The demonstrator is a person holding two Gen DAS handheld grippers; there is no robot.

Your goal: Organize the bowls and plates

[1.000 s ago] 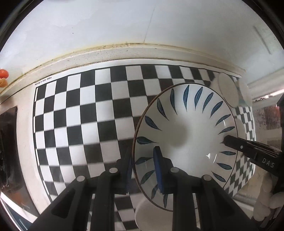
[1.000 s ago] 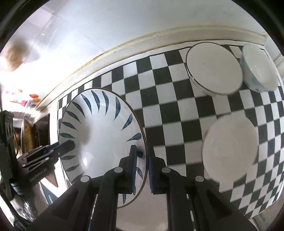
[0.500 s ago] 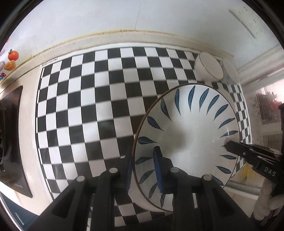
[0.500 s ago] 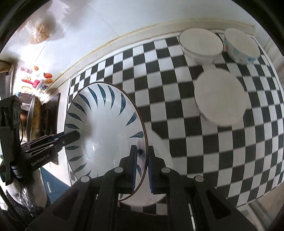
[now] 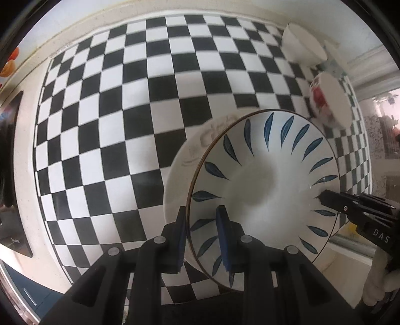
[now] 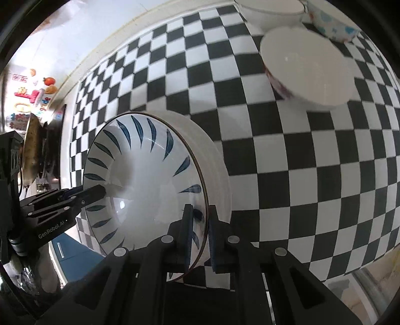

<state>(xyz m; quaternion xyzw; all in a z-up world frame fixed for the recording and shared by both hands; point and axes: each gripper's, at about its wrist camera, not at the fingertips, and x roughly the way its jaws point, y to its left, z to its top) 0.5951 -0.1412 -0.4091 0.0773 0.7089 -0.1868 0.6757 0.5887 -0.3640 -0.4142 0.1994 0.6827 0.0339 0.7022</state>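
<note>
A white plate with blue leaf marks [image 5: 265, 182] [image 6: 142, 172] is held by both grippers, one on each side of its rim. My left gripper [image 5: 201, 235] is shut on its near rim; my right gripper [image 6: 200, 232] is shut on the opposite rim and also shows in the left wrist view [image 5: 350, 207]. The plate hangs low over a plain white plate [image 5: 185, 160] [image 6: 215, 160] on the checkered mat; whether they touch I cannot tell.
A bowl with a red pattern [image 5: 330, 100] [image 6: 307, 67] stands on the checkered mat [image 5: 125, 112] to the right. A white bowl [image 5: 302, 45] [image 6: 272, 10] and a blue-patterned bowl [image 6: 332, 25] stand at the back by the wall. A dark stove with a pan [image 6: 32, 150] lies left.
Both grippers have carried the leaf plate down and toward the near side, so it now sits over the plain white plate. The bowls look closer.
</note>
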